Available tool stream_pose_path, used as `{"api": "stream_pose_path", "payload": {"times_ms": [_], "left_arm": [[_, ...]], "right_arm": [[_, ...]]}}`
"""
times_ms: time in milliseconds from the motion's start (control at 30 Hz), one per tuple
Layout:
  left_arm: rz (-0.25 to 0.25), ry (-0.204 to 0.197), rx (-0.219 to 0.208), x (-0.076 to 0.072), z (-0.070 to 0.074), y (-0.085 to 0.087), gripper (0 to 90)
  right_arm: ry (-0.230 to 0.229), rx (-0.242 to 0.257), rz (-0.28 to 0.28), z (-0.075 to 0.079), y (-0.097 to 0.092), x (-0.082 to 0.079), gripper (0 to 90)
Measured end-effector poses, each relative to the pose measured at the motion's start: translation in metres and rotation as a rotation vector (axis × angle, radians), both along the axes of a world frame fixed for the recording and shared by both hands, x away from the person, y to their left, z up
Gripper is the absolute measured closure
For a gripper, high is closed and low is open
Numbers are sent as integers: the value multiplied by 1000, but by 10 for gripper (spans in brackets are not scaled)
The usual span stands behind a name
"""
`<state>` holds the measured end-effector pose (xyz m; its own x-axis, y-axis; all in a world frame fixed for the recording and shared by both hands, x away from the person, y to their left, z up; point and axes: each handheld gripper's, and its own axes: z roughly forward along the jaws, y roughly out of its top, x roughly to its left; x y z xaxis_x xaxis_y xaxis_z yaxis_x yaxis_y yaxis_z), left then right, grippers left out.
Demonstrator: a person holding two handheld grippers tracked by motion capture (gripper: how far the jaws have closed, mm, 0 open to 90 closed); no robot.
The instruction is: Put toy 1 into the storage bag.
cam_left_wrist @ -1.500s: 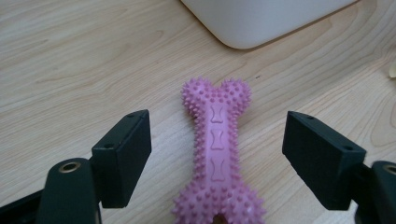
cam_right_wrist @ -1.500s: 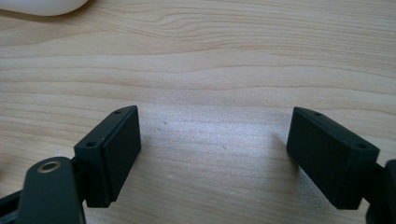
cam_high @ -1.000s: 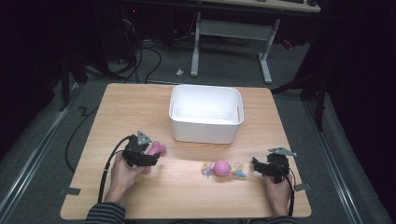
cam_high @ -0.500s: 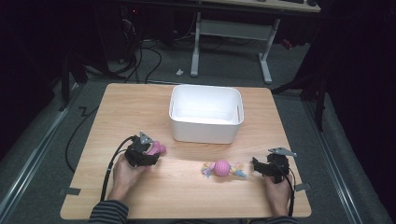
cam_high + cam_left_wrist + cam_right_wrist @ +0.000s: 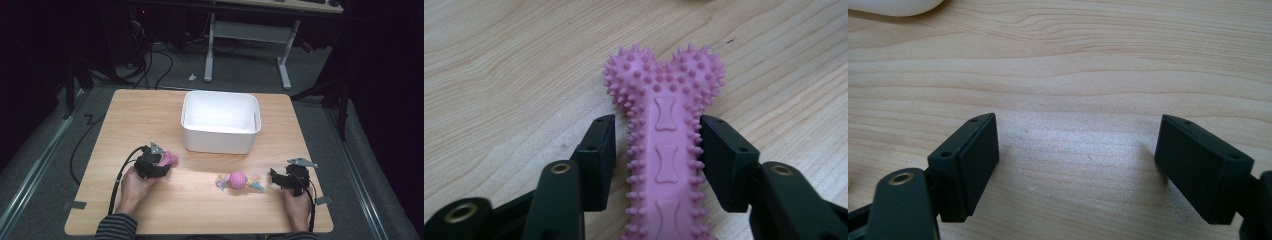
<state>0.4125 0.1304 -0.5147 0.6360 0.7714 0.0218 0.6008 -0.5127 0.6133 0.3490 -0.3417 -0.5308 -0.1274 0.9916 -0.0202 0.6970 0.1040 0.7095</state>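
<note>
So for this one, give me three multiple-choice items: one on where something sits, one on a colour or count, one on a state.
1. Where is the white bin relative to the two toys?
A. farther from the person than both
B. between them
C. nearer the person than both

2. What colour is the spiked bone toy?
A. green
B. pink
C. yellow

3. How does the right tool stand?
A. clamped on the ball toy
C. holding the bin's rim
B. jaws apart over bare table

Answers:
1 A, the high view shows the bin behind the bone and the ball toy.
2 B, the left gripper view shows it pink between the jaws of the left tool, which have just been closing on it.
3 B, wood grain alone lies between its jaws.
</note>
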Motion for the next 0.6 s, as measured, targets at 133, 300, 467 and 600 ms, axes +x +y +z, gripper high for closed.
{"api": "stream_pose_path", "payload": {"times_ms": [133, 300, 467, 600], "left_arm": [[-7, 10, -3, 0, -1, -1, 570], [-13, 24, -13, 1, 0, 1, 582], [-11, 16, 1, 0, 0, 1, 586], [-18, 4, -1, -2, 4, 4, 588]], "right_arm": [[0, 0, 0, 0, 0, 0, 180], [-1, 0, 1, 0, 0, 0, 179], [-1, 0, 1, 0, 0, 0, 179], [-1, 0, 2, 0, 0, 0, 179]]}}
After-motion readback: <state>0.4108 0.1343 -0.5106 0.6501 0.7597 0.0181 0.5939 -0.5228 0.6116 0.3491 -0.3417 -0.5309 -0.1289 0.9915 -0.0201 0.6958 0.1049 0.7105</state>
